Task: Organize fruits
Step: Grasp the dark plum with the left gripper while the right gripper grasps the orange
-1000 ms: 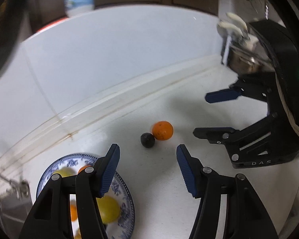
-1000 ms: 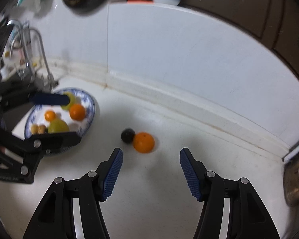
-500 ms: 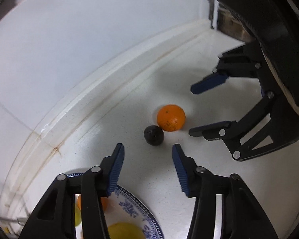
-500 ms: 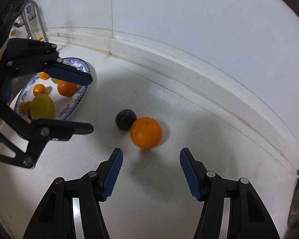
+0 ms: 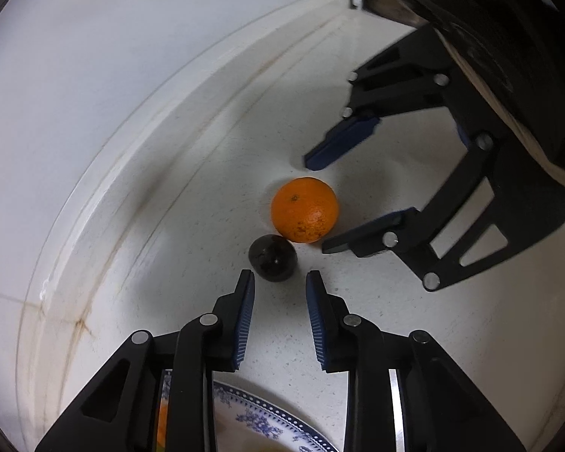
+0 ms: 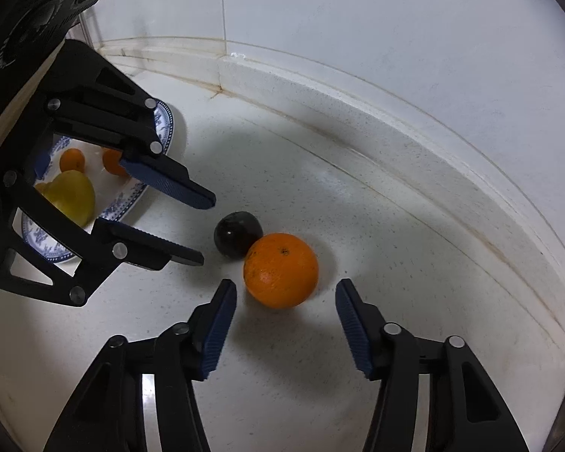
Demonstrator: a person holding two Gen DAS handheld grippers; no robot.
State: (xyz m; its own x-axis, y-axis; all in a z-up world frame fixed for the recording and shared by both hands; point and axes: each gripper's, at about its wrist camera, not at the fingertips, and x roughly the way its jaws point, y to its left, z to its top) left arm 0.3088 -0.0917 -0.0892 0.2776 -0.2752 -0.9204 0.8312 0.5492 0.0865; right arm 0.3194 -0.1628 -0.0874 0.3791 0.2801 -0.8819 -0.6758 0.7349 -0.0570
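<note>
An orange (image 6: 280, 269) and a small dark round fruit (image 6: 238, 234) lie touching on the white counter. My right gripper (image 6: 285, 282) points down at the orange. Its jaws are closing, with the orange's near side between the tips and no pad on it. My left gripper (image 5: 279, 274) has narrowed to a small gap. The dark fruit (image 5: 272, 258) sits just past its tips, untouched. The right wrist view shows the left gripper (image 6: 204, 230) left of the dark fruit. The left wrist view shows the right gripper (image 5: 316, 206) straddling the orange (image 5: 304, 209).
A blue-patterned plate (image 6: 132, 196) at the left holds a yellow fruit (image 6: 73, 196) and small oranges (image 6: 71, 160). Its rim (image 5: 267, 410) also shows under my left gripper. A raised ledge (image 6: 414, 143) and white wall run behind the fruit. A metal pot (image 5: 388, 3) stands at the far right.
Both grippers have dropped closer to the two fruits. The left jaws have narrowed a lot. The right jaws have narrowed a little around the orange.
</note>
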